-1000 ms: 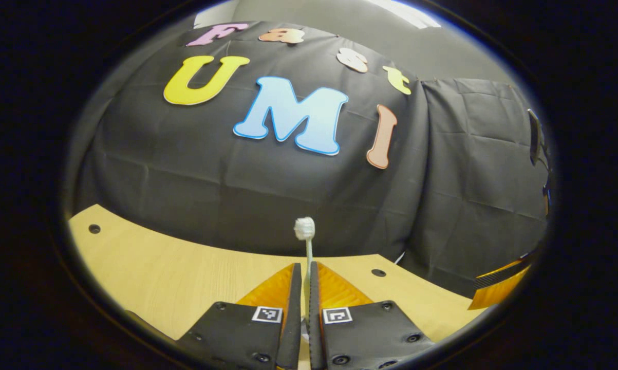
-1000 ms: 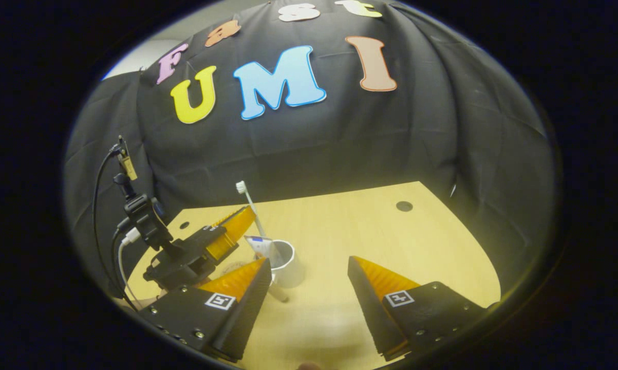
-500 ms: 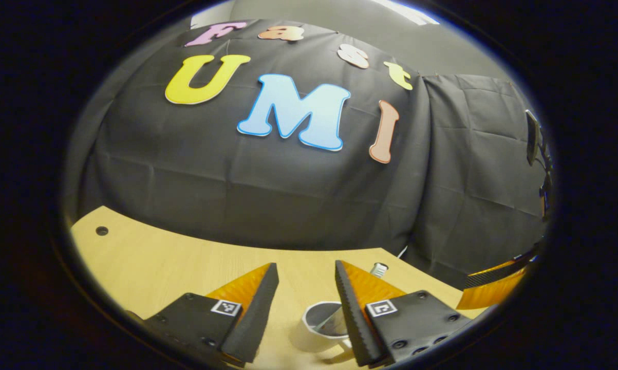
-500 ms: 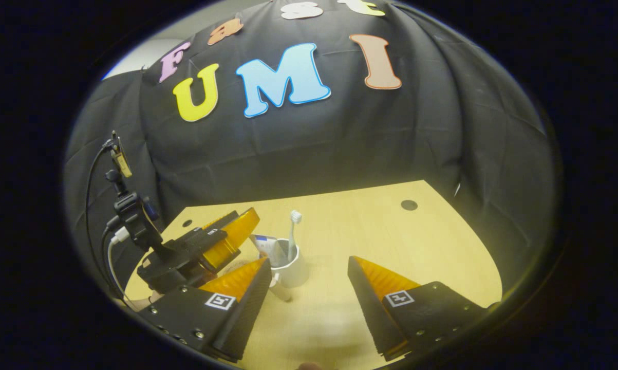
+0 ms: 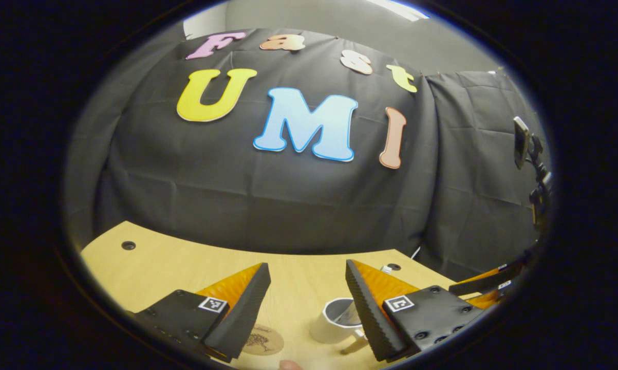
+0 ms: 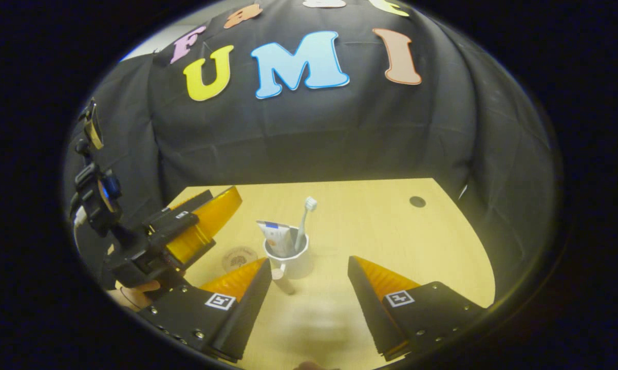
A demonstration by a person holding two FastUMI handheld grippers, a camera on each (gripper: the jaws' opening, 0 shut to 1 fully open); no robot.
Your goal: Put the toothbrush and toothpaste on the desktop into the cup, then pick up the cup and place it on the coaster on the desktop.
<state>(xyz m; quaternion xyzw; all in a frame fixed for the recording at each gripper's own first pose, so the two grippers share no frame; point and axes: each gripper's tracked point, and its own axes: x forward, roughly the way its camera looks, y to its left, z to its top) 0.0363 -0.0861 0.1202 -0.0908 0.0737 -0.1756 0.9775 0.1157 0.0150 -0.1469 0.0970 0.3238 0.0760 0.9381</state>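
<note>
The left gripper (image 5: 304,288), now spread wide, has released the white-bristled toothbrush (image 6: 304,221) into the white ceramic cup (image 6: 289,259); loading complete.

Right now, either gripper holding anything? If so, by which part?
Nothing held. Left gripper and right gripper are both open, with nothing between the fingers. The toothbrush and toothpaste stand in the cup.
</note>
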